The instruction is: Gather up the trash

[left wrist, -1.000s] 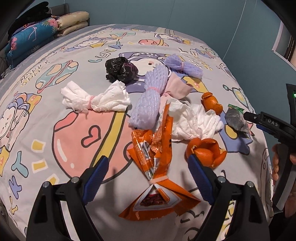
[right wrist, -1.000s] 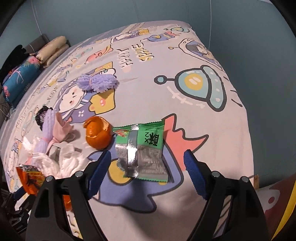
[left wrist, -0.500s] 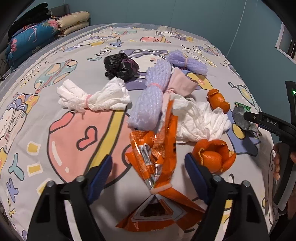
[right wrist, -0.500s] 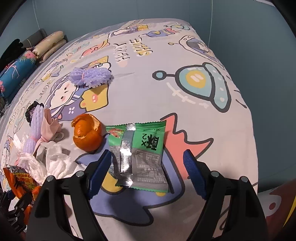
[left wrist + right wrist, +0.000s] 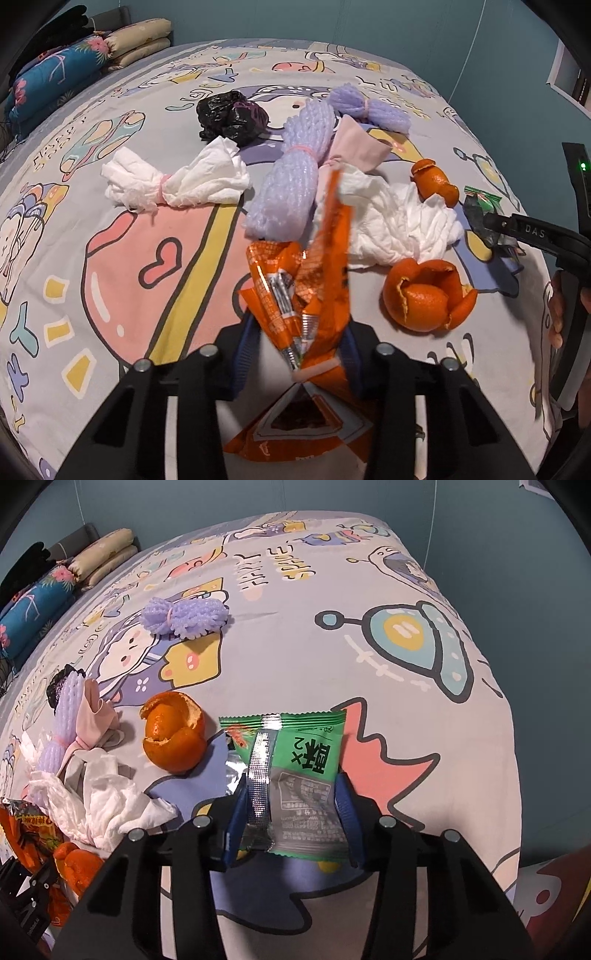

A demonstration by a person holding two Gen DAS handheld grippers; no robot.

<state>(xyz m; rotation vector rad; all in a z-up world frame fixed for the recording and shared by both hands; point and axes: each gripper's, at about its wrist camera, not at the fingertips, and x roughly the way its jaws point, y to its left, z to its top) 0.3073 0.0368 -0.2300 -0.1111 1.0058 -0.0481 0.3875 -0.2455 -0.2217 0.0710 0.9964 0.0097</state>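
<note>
The trash lies scattered on a bed (image 5: 369, 664) with a cartoon-print cover, and each hand takes one piece at once — presumably to halve the trips.

The left tool (image 5: 297, 354) has just been closing its jaws, and its blue pads now pinch the orange snack wrapper (image 5: 310, 291) from both sides near the pale band that ties it at the waist. Gripped there, the crumpled upper part stands up between the fingers while the flat lower end fans out below — a sensible hold, since the tied neck is the narrowest and firmest spot on a floppy film.

The right tool (image 5: 291, 823) has likewise just been closing, and its pads press on the two side edges of the green snack packet (image 5: 295, 771), which buckles slightly along its silver seam. The packet lies flat, so squeezing it across its width makes it arch into something the pads can hold.

Other trash waits on the cover: an orange peel (image 5: 424, 299) just right of the wrapper, a second peel (image 5: 173, 738) beside the green packet, crumpled white tissue (image 5: 391, 225), a tied tissue bundle (image 5: 173, 184), two lilac foam-net bundles (image 5: 295, 184) (image 5: 184, 616), a pink scrap (image 5: 358, 151) and a black bag (image 5: 231, 116).

No bin shows in either view, so most of the job looks undone.
</note>
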